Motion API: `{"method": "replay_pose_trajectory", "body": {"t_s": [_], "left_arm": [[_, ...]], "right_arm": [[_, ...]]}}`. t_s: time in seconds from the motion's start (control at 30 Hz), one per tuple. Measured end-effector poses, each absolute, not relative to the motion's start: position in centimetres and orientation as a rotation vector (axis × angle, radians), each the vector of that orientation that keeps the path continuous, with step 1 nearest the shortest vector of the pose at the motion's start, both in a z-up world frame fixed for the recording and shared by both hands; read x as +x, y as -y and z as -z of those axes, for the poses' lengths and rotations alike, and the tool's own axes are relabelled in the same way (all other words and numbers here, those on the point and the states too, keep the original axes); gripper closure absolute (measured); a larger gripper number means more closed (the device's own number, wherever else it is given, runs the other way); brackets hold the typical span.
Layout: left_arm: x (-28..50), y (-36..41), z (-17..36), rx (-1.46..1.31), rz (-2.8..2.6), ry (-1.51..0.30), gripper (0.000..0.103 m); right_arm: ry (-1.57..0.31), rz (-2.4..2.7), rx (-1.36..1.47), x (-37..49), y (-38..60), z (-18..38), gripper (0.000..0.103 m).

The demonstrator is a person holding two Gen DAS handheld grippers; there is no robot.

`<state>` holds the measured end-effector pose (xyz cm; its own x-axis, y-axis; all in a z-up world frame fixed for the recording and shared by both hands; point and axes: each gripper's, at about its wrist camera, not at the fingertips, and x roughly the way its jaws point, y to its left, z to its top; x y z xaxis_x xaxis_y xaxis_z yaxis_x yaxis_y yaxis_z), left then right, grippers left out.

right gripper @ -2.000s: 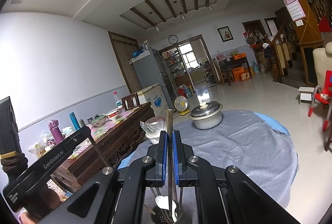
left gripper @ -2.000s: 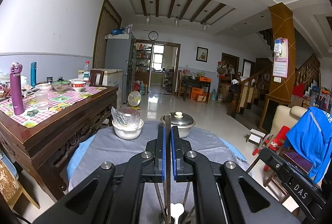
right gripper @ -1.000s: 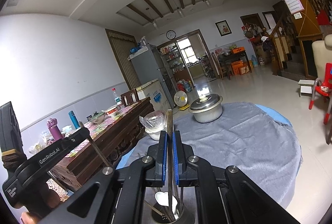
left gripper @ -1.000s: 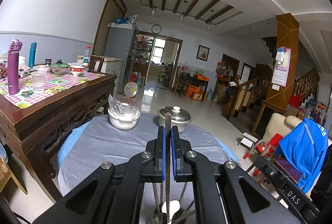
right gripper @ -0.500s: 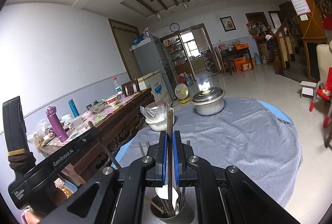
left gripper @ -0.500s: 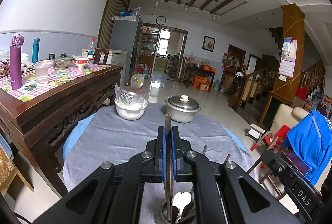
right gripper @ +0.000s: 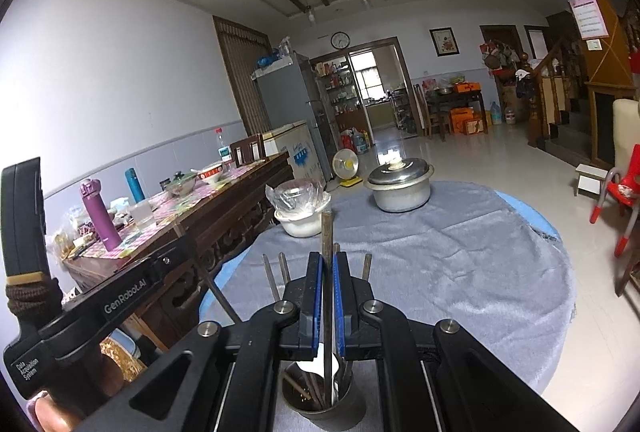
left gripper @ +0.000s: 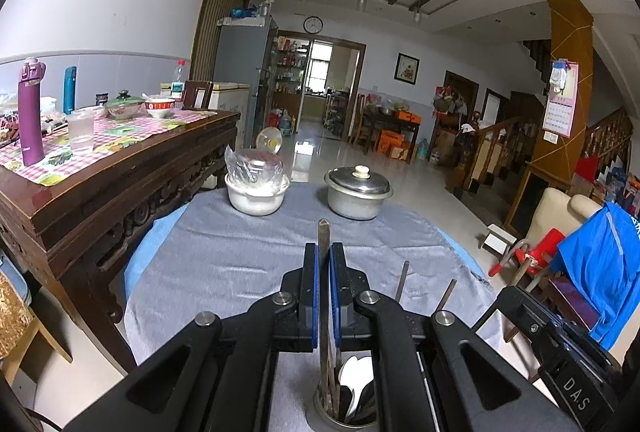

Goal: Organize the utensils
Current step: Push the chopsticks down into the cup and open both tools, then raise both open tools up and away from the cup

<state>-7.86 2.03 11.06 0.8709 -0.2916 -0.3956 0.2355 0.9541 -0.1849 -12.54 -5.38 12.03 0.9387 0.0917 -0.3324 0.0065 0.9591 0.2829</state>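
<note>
My left gripper (left gripper: 324, 260) is shut on a brown chopstick (left gripper: 323, 232) held upright, its lower end inside the metal utensil cup (left gripper: 320, 408) at the bottom edge. My right gripper (right gripper: 327, 268) is shut on another upright chopstick (right gripper: 327, 228), whose lower end also reaches into the cup (right gripper: 352, 404). A white spoon (left gripper: 354, 372) and several more chopsticks stand in the cup, and their tips (right gripper: 284, 264) poke up beside the right fingers. The cup stands on the grey cloth of a round table (right gripper: 460, 272).
At the table's far side stand a white bowl with a plastic bag (left gripper: 256, 188) and a lidded metal pot (left gripper: 356, 192). A dark wooden sideboard (left gripper: 120, 168) with bottles and bowls runs along the left. On the right are a red chair (right gripper: 620, 200) and a blue jacket (left gripper: 600, 264).
Both views have tipped downward, so the cup shows more fully. Both held chopsticks now reach down into the cup. The right gripper has shifted slightly forward and down.
</note>
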Motion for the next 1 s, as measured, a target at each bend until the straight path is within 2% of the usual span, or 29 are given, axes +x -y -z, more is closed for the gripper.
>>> {"method": "replay_pose_trajectory", "body": {"t_s": [0.5,0.57,0.6,0.63,0.7,0.77,0.83,1.0], "left_arm": [[-6.7,-1.8,-9.9,-0.136,0.293,-0.523,0.098],[-6.5,-1.8,-9.7,-0.130,0.289,-0.538,0.094],[-6.5,-1.8,-9.6,-0.129,0.288,-0.548,0.081],[-6.4,-1.9,-9.6,-0.129,0.287,-0.557,0.058],[-6.7,-2.4,-9.6,-0.127,0.266,-0.547,0.038],[-7.3,-2.5,-9.9,-0.096,0.246,-0.528,0.037],[-7.8,-2.4,-10.1,-0.047,0.223,-0.525,0.032],[-9.5,-3.0,-10.6,0.031,0.165,-0.526,0.019]], "right_arm": [[-0.405,-0.077,0.287,-11.9,4.9,-11.0,0.096],[-0.415,-0.095,0.304,-11.8,5.0,-11.0,0.096],[-0.423,-0.104,0.312,-11.7,5.1,-11.0,0.096],[-0.425,-0.105,0.320,-11.7,5.3,-11.0,0.095],[-0.424,-0.099,0.337,-11.9,5.8,-10.9,0.091],[-0.426,-0.096,0.362,-12.1,6.5,-10.9,0.076],[-0.424,-0.090,0.381,-12.2,6.9,-10.8,0.071],[-0.433,-0.082,0.387,-12.8,7.5,-10.8,0.070]]}}
